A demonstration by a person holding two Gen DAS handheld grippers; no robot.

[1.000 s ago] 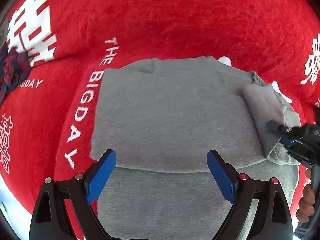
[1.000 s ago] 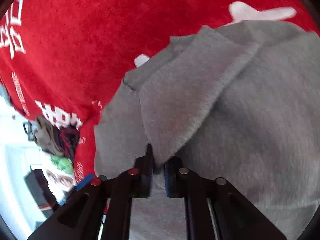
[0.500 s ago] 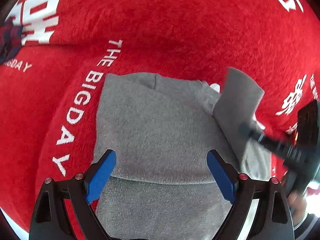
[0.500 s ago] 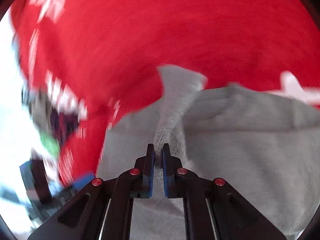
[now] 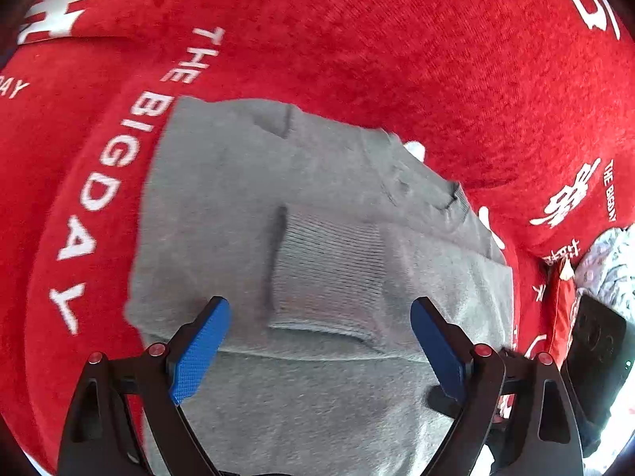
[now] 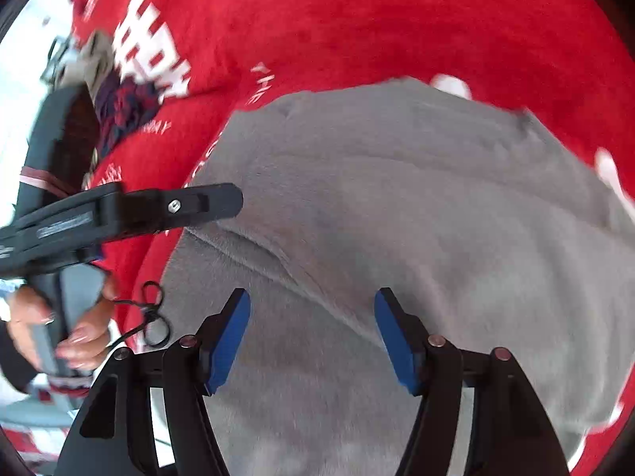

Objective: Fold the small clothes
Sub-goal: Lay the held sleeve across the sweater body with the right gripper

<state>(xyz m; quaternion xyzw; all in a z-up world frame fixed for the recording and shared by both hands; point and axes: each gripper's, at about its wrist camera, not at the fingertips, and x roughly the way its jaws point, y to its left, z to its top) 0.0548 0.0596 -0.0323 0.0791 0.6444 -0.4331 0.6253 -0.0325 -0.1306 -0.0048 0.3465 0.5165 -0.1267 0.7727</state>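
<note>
Sweater [image 5: 238,206] lies on red cloth [image 5: 397,39], sleeve [image 5: 329,273] folded across. Right gripper [image 6: 313,333] has just been opening, nothing between its pads; left gripper [image 5: 317,345] gapes wide, empty.

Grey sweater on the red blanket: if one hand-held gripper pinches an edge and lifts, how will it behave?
Likely floppy: the grey sweater already lies in soft folds, its ribbed cuff draped flat across the body, so only the pinched part should rise while the rest sags. Probably not slippery: its fuzzy knit rests on the plush red blanket, so pushing would likely bunch it rather than slide it.
</note>
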